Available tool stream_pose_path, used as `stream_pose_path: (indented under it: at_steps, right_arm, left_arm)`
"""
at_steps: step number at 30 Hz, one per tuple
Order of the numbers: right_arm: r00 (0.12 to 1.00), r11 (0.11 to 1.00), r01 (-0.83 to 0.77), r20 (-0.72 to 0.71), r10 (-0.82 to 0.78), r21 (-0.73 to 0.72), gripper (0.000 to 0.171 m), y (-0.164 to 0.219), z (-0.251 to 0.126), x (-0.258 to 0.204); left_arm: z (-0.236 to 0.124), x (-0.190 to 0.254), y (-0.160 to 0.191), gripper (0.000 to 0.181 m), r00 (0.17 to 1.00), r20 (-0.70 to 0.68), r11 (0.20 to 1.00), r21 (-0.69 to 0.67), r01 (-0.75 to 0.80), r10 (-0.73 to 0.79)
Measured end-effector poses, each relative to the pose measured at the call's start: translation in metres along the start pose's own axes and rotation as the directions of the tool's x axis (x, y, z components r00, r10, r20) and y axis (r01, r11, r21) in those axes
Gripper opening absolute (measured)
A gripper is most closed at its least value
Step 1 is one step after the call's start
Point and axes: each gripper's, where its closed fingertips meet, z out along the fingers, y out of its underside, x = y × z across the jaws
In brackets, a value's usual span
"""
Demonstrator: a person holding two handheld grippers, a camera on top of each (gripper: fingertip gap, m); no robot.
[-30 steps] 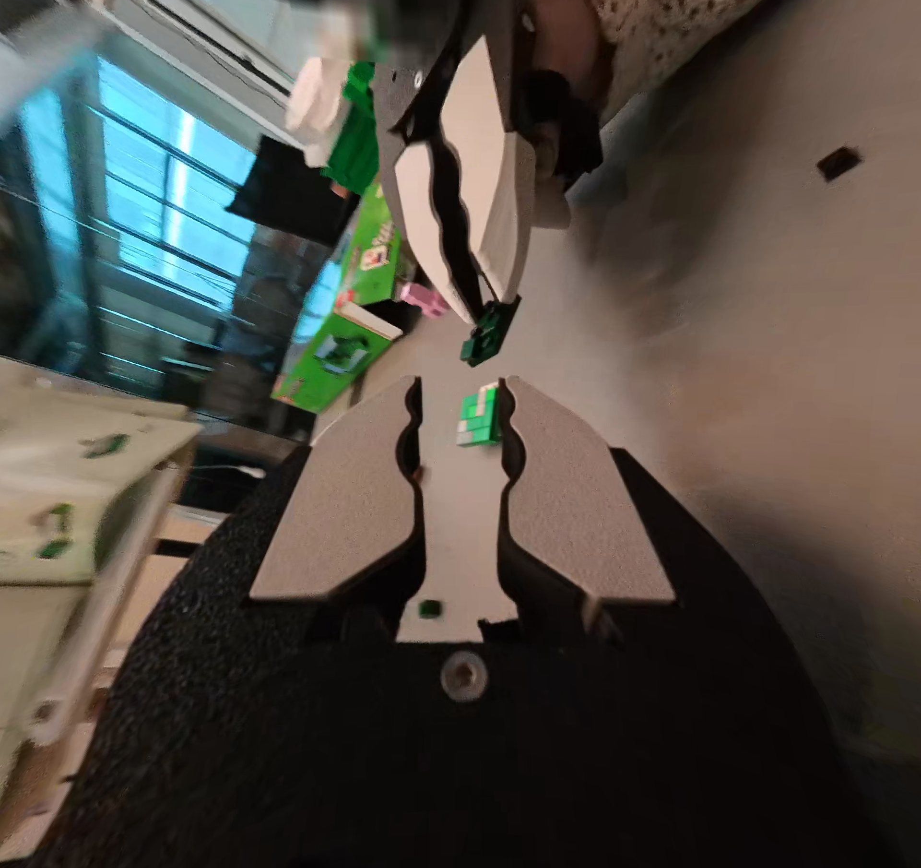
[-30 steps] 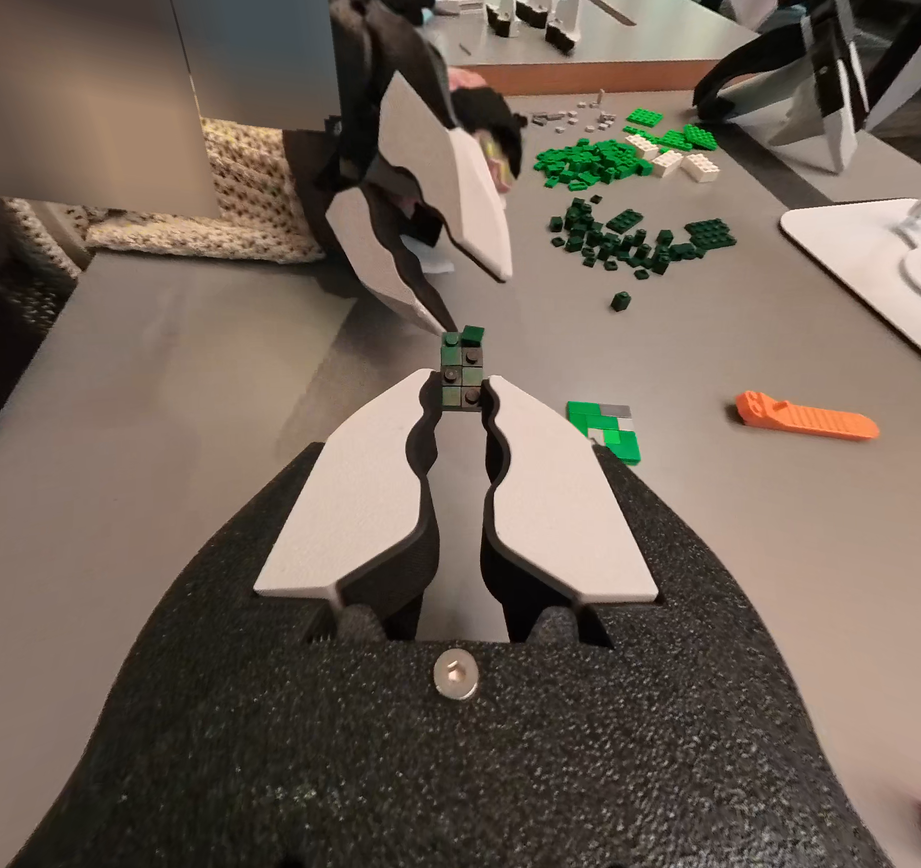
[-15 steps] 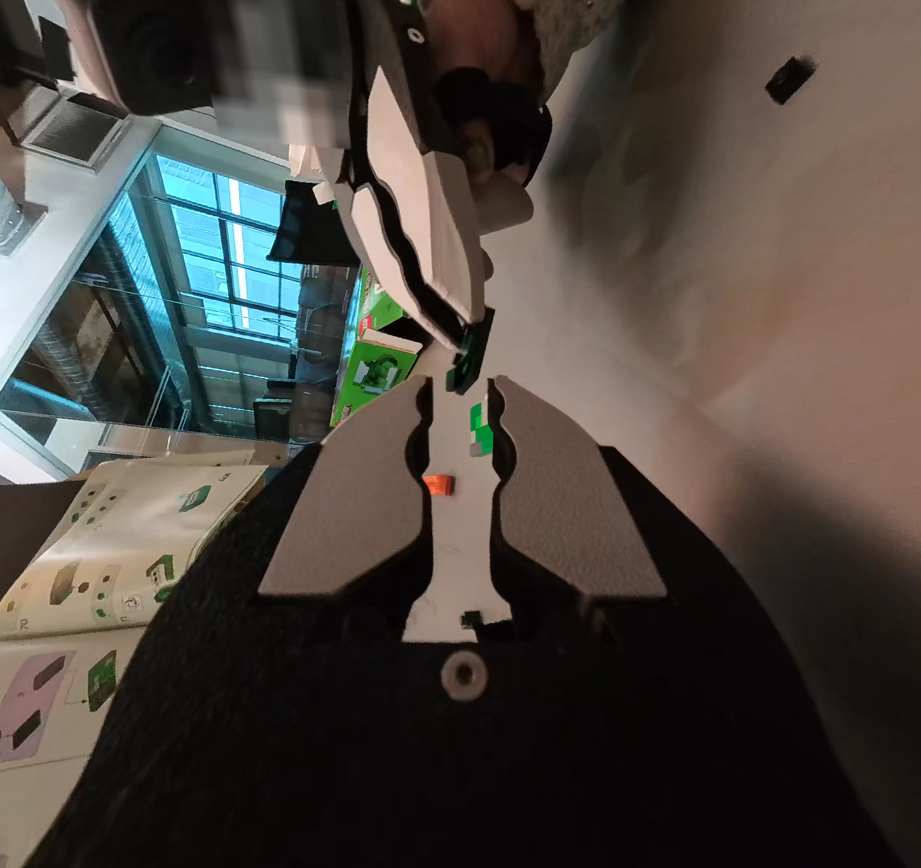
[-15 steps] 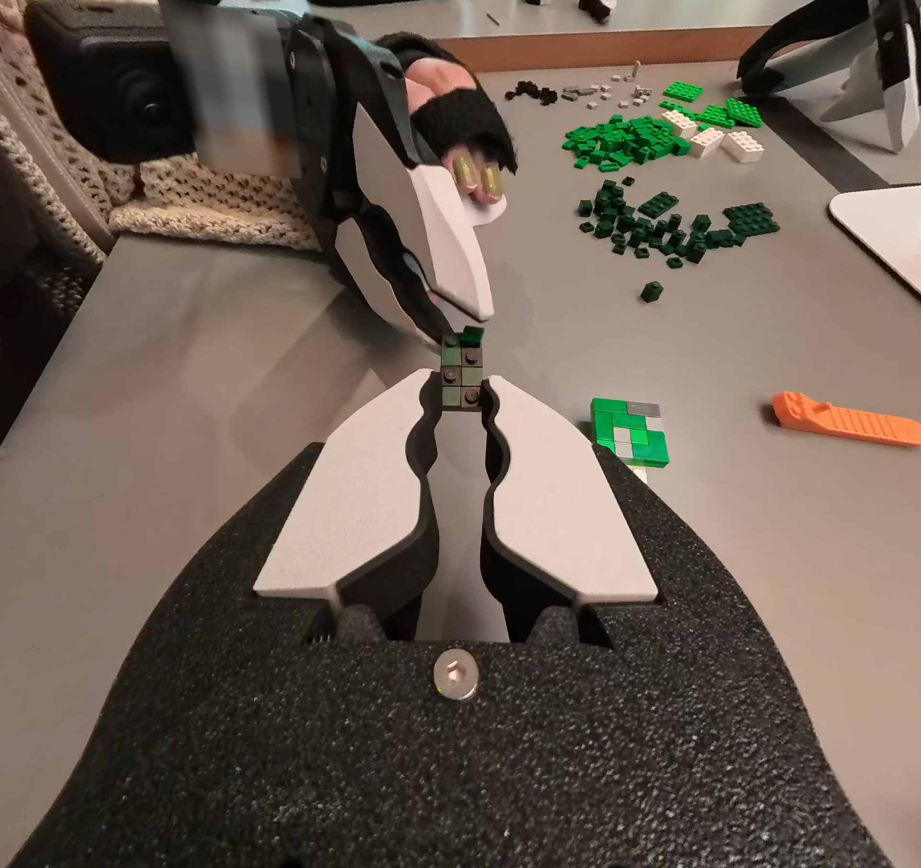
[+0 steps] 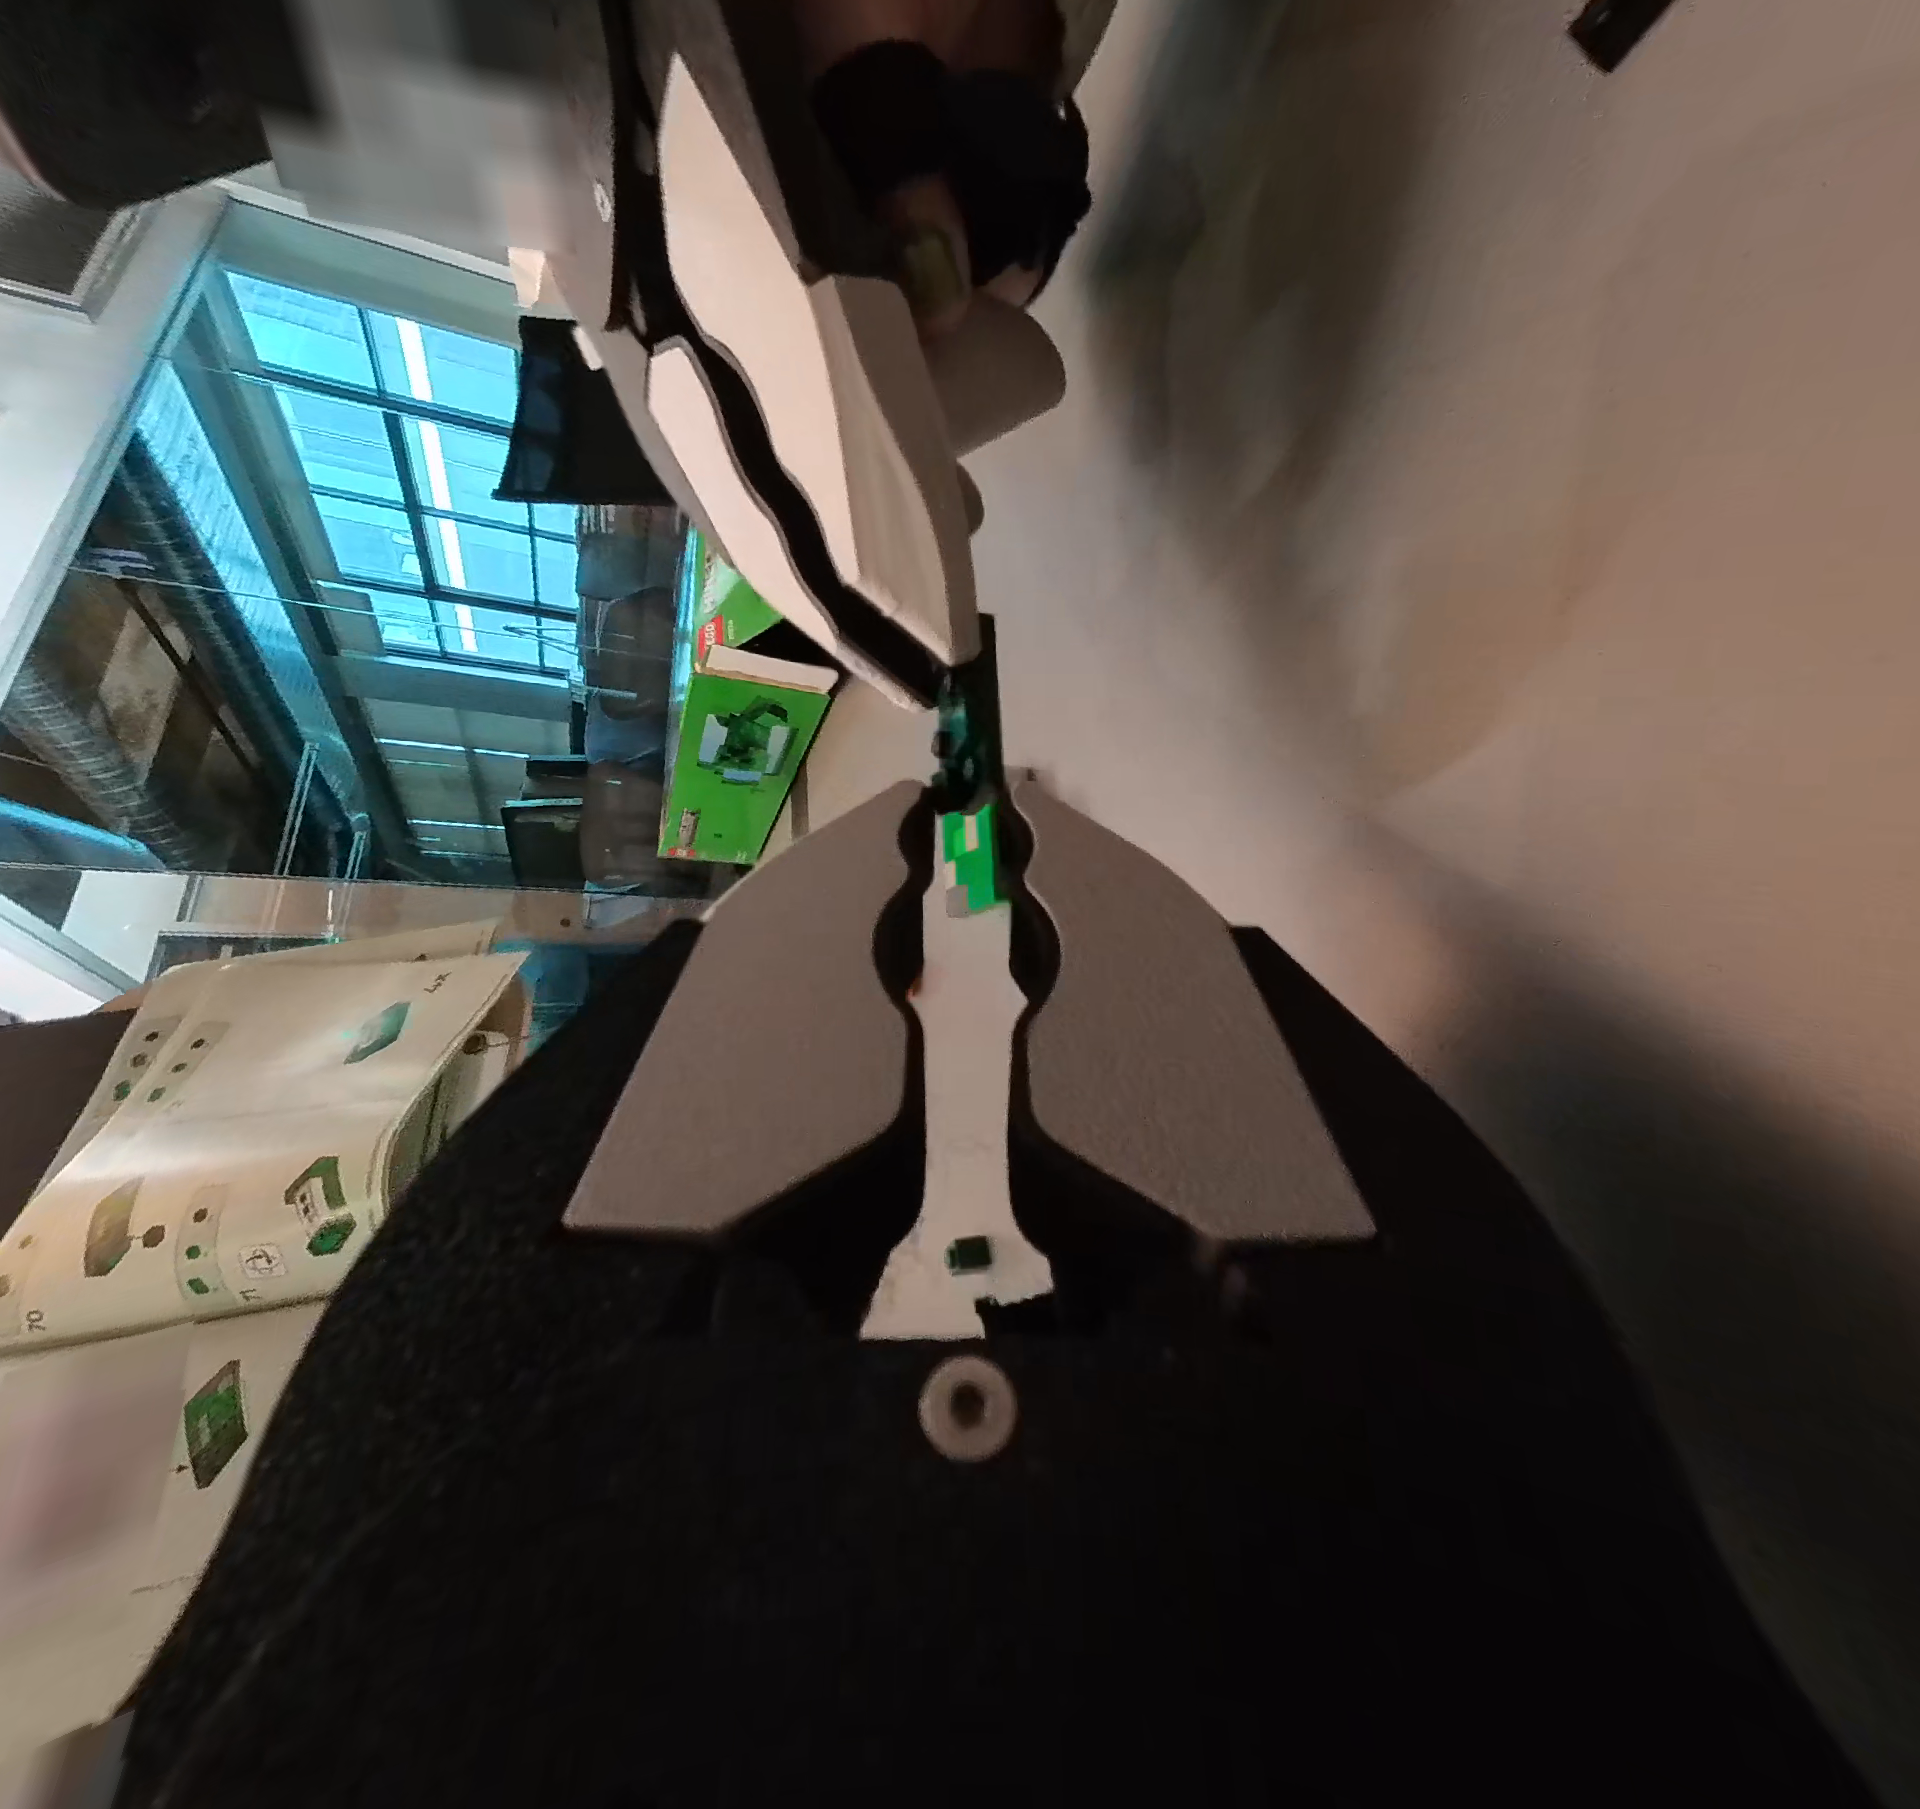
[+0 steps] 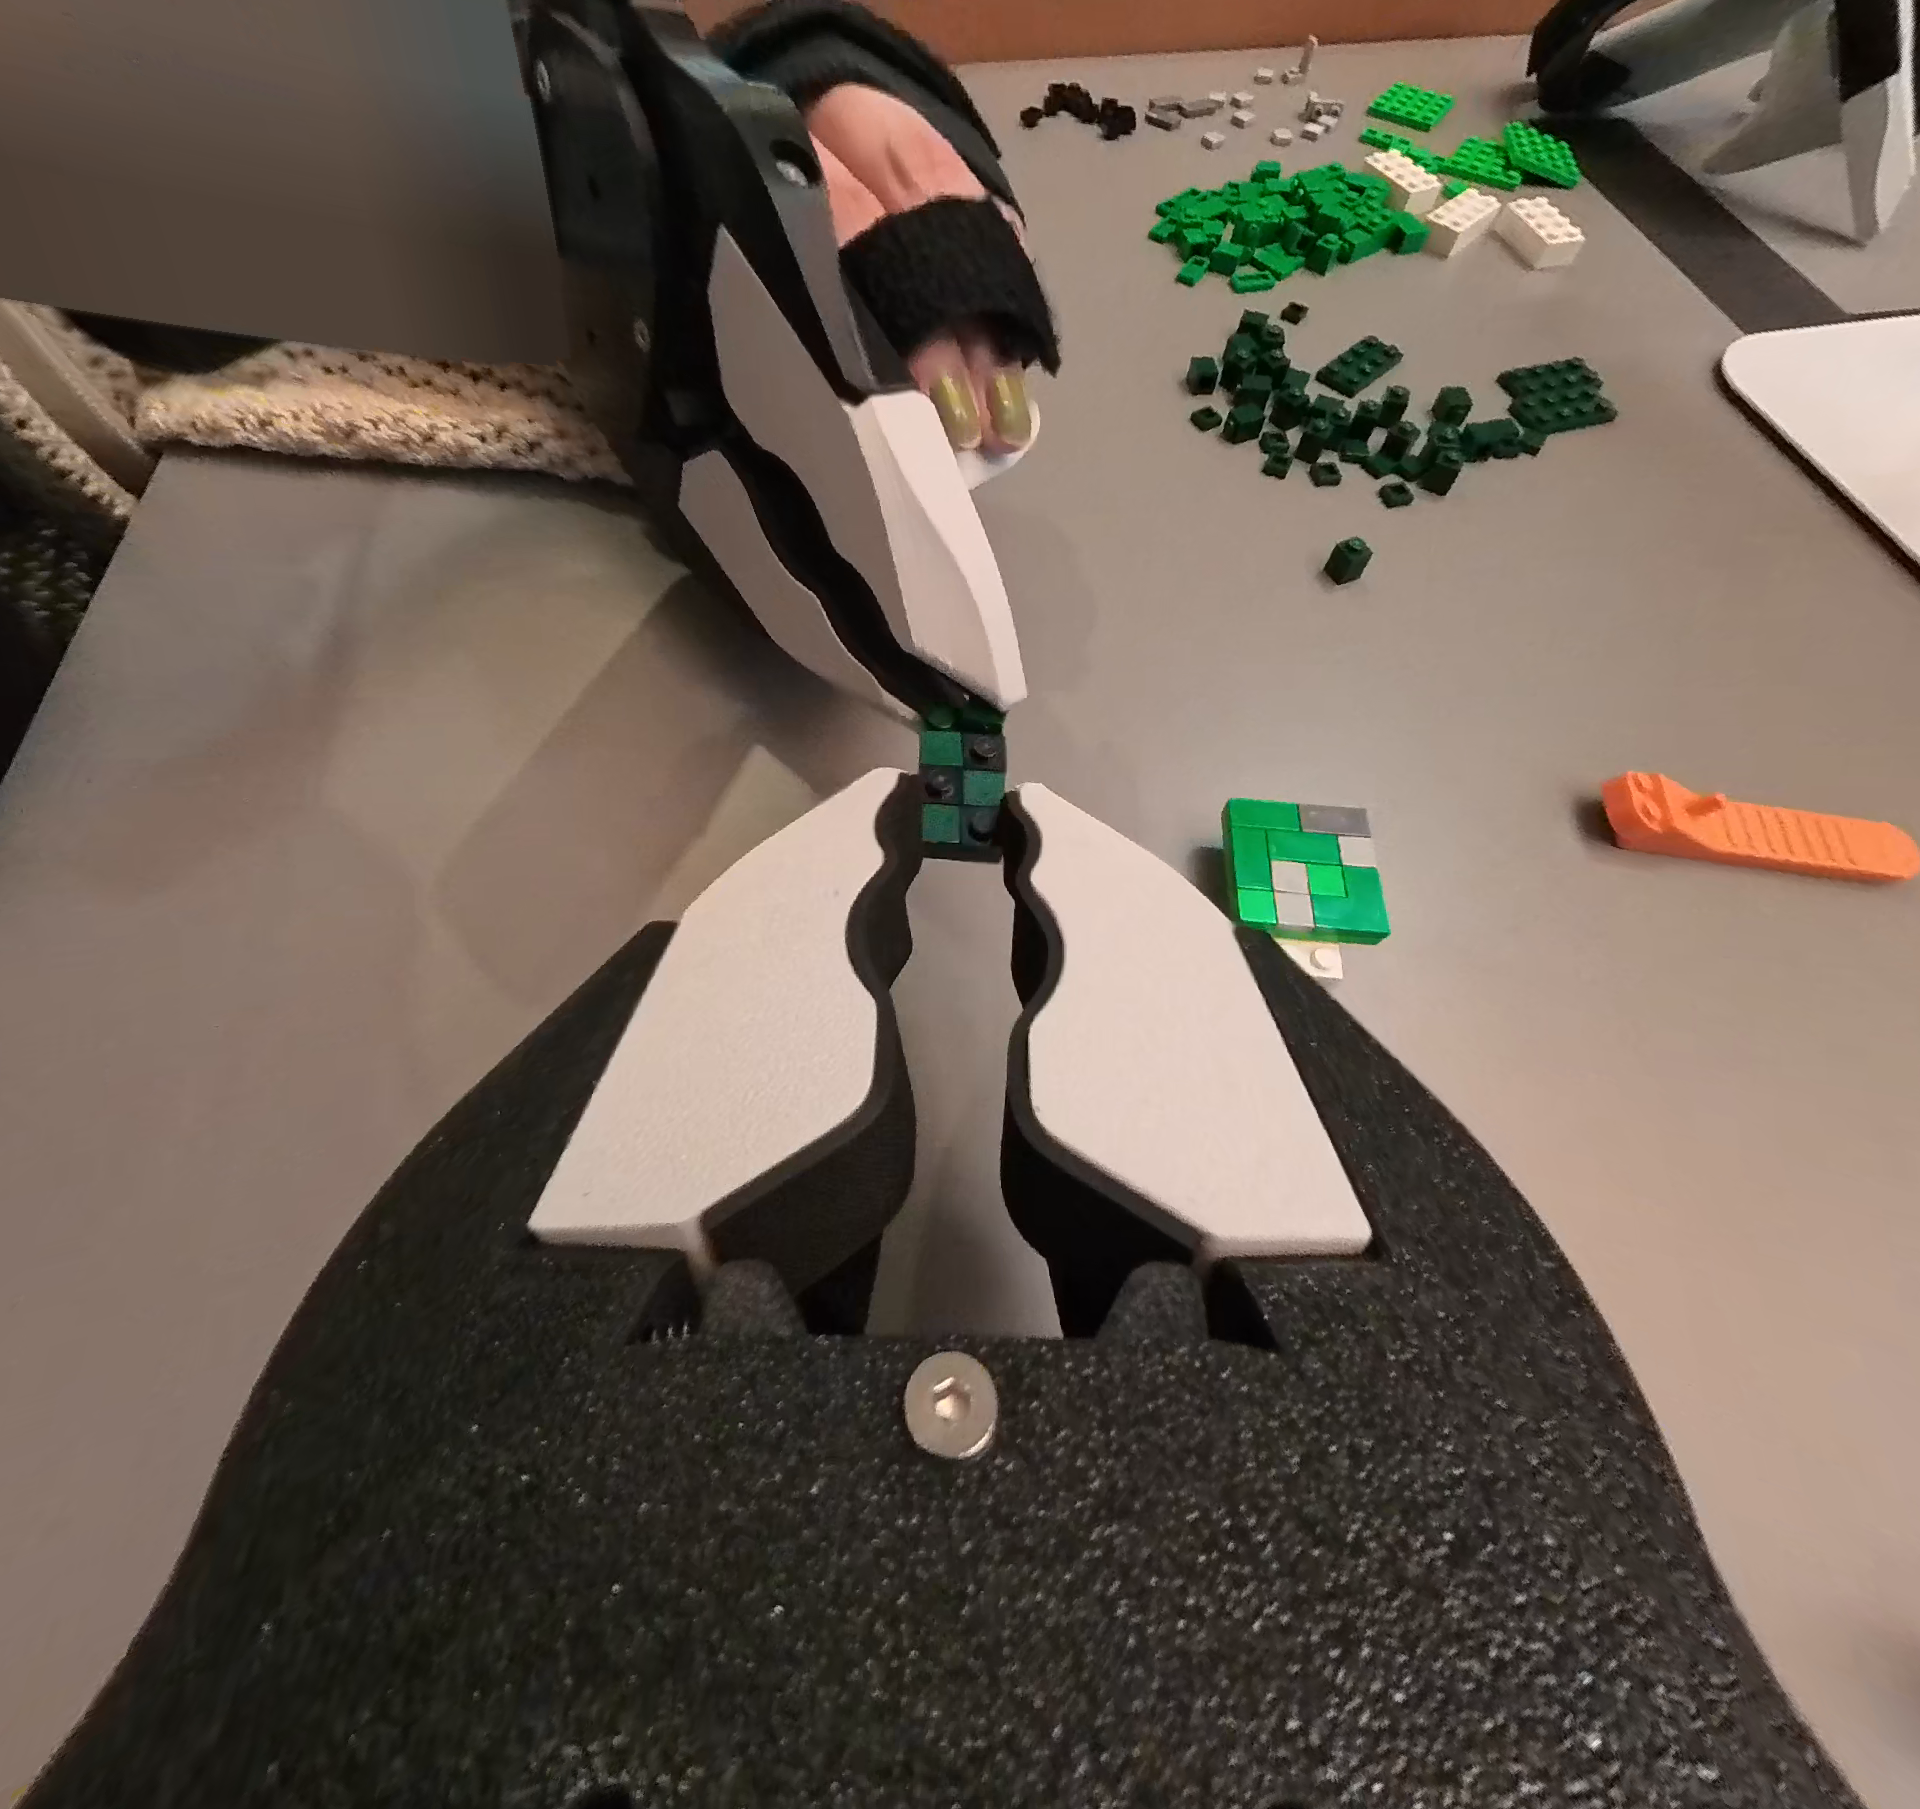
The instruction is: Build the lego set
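Note:
My right gripper (image 6: 961,798) is shut on a small dark green plate assembly (image 6: 961,772) and holds it above the grey table (image 6: 416,824). My left gripper (image 6: 971,694) comes in from the upper left, its tips at the assembly's far end. In the left wrist view the assembly (image 5: 971,720) shows edge-on, hanging from the right gripper (image 5: 951,679) and reaching between my left gripper's (image 5: 966,785) tips. The left jaws stand a narrow gap apart around it; contact is unclear. A bright green tiled square (image 6: 1304,866) lies flat on the table to the right.
An orange brick separator (image 6: 1756,829) lies at the right. Piles of bright green (image 6: 1288,221), dark green (image 6: 1382,409) and white bricks (image 6: 1486,216) sit farther back. One dark green brick (image 6: 1348,559) lies alone. An instruction booklet (image 5: 239,1136) and green box (image 5: 743,772) lie beyond.
My left gripper has moved in to the far end of the assembly and its jaws have narrowed. My right gripper has kept hold of the assembly.

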Motion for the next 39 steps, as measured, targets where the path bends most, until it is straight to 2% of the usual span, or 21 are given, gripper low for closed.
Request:
stream_pose_path:
  at_steps: [7, 12, 14, 15, 21, 24, 25, 27, 30, 33, 35, 39]
  right_arm:
    - [0.999, 0.999, -0.027, -0.03, 0.026, -0.019, 0.014, 0.003, 0.003, 0.004]
    - [0.996, 0.996, -0.084, -0.004, 0.084, 0.022, 0.013, -0.002, 0.001, 0.004]
    - [0.994, 0.993, -0.105, 0.015, 0.104, 0.053, 0.0, -0.005, 0.001, 0.002]
    - [0.993, 0.991, -0.118, 0.03, 0.116, 0.057, 0.0, -0.006, 0.003, 0.001]
    - [0.999, 0.999, -0.045, 0.016, 0.044, 0.031, 0.0, 0.0, 0.006, -0.001]
    - [0.999, 0.998, 0.031, -0.019, -0.03, 0.062, 0.033, -0.004, 0.002, 0.0]
    - [0.996, 0.996, 0.073, -0.064, -0.069, 0.056, 0.037, -0.005, 0.001, 0.004]
    - [0.963, 0.979, 0.203, -0.179, -0.2, -0.002, 0.033, -0.002, 0.0, 0.012]
    - [0.864, 0.914, 0.381, -0.299, -0.405, -0.137, 0.029, 0.0, 0.005, 0.017]
    - [0.777, 0.837, 0.461, -0.321, -0.541, -0.296, 0.026, 0.012, 0.011, 0.022]
    - [0.728, 0.794, 0.503, -0.328, -0.602, -0.342, 0.012, 0.015, 0.013, 0.023]
    - [0.734, 0.781, 0.522, -0.287, -0.616, -0.342, 0.008, 0.018, 0.016, 0.019]
  left_arm:
    - [0.007, 0.008, 0.006, 0.009, 0.998, -0.047, 0.996, -0.083, -0.043, 0.039]
    - [0.006, 0.001, 0.006, 0.006, 0.998, -0.009, 0.994, -0.088, -0.067, 0.067]
    - [0.005, -0.001, 0.003, 0.005, 0.998, -0.003, 0.995, -0.069, -0.07, 0.07]
    - [0.005, -0.001, -0.002, 0.005, 0.998, -0.006, 0.997, -0.052, -0.06, 0.06]
    - [0.01, 0.007, 0.006, 0.005, 0.997, -0.062, 0.995, -0.093, -0.045, 0.039]
    - [0.011, 0.002, 0.017, 0.005, 0.998, -0.051, 0.99, -0.143, 0.017, -0.024]
    - [0.011, 0.002, 0.021, 0.005, 0.997, -0.051, 0.985, -0.164, 0.045, -0.054]
    - [0.013, 0.002, 0.025, 0.005, 0.991, -0.062, 0.978, -0.179, 0.105, -0.118]
    - [0.015, 0.005, 0.025, 0.005, 0.971, -0.096, 0.964, -0.176, 0.2, -0.219]
    - [0.015, 0.004, 0.019, 0.005, 0.948, -0.121, 0.95, -0.146, 0.277, -0.295]
    - [0.015, 0.006, 0.017, 0.005, 0.934, -0.147, 0.942, -0.135, 0.308, -0.327]
    - [0.014, 0.011, 0.013, 0.005, 0.927, -0.193, 0.946, -0.112, 0.305, -0.322]
